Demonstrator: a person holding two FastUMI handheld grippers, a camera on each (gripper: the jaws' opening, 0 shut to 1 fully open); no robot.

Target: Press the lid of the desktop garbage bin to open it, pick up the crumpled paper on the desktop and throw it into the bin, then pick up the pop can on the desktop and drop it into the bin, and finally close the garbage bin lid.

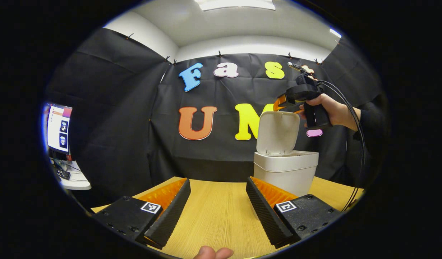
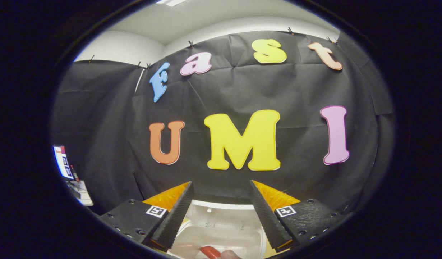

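Note:
The white desktop bin (image 1: 286,174) stands on the wooden table (image 1: 217,216), right of centre, and its lid (image 1: 278,132) is raised upright. Above the lid's top edge a hand (image 1: 334,111) holds my right gripper (image 1: 282,103). In the right gripper view my right gripper (image 2: 221,184) is open with nothing between its fingers, and the white lid (image 2: 221,225) lies just below them. A small red shape (image 2: 209,251) shows at the bottom edge; I cannot tell what it is. My left gripper (image 1: 218,181) is open over bare table, left of the bin.
A monitor (image 1: 59,127) stands on a side desk (image 1: 75,180) far left, beyond the table's edge. Black cables (image 1: 357,144) hang from the right gripper past a dark sleeve (image 1: 372,122). A fingertip (image 1: 212,253) shows at the bottom.

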